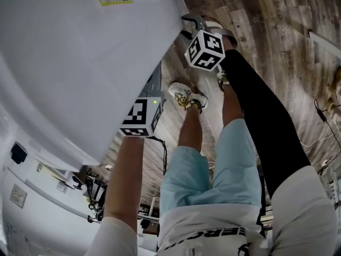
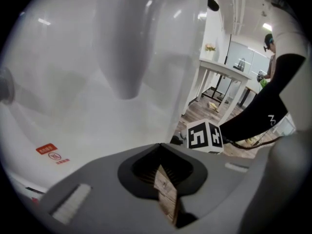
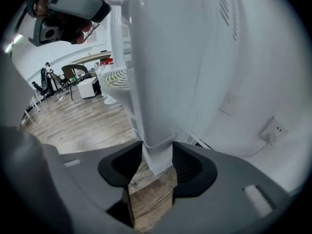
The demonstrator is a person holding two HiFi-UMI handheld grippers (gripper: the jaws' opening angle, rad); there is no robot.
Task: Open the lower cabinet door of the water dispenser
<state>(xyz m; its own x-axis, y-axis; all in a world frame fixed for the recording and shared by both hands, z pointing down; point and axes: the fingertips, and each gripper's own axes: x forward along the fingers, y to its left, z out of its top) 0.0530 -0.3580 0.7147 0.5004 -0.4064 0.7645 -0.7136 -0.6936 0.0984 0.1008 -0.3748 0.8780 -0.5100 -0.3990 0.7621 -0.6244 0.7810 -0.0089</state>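
Note:
The white water dispenser [image 1: 80,63] fills the upper left of the head view. My right gripper [image 1: 193,24] reaches to the dispenser's far corner. In the right gripper view a white vertical door edge [image 3: 158,106] runs down between the pads, and my right gripper [image 3: 157,162] is shut on it, jaws wide. My left gripper [image 1: 150,89] hangs beside the dispenser's side, nearer to me. In the left gripper view my left gripper [image 2: 159,168] is shut with nothing in it, facing the smooth white panel [image 2: 97,82] with a red label [image 2: 51,153]. The right gripper's marker cube [image 2: 204,136] shows beyond.
The person's legs and white shoes [image 1: 186,96] stand on the wood floor [image 1: 277,31] right of the dispenser. Cables [image 1: 325,121] lie at the right. A white table [image 2: 222,69] stands further off. A wall socket [image 3: 273,129] sits low on the right.

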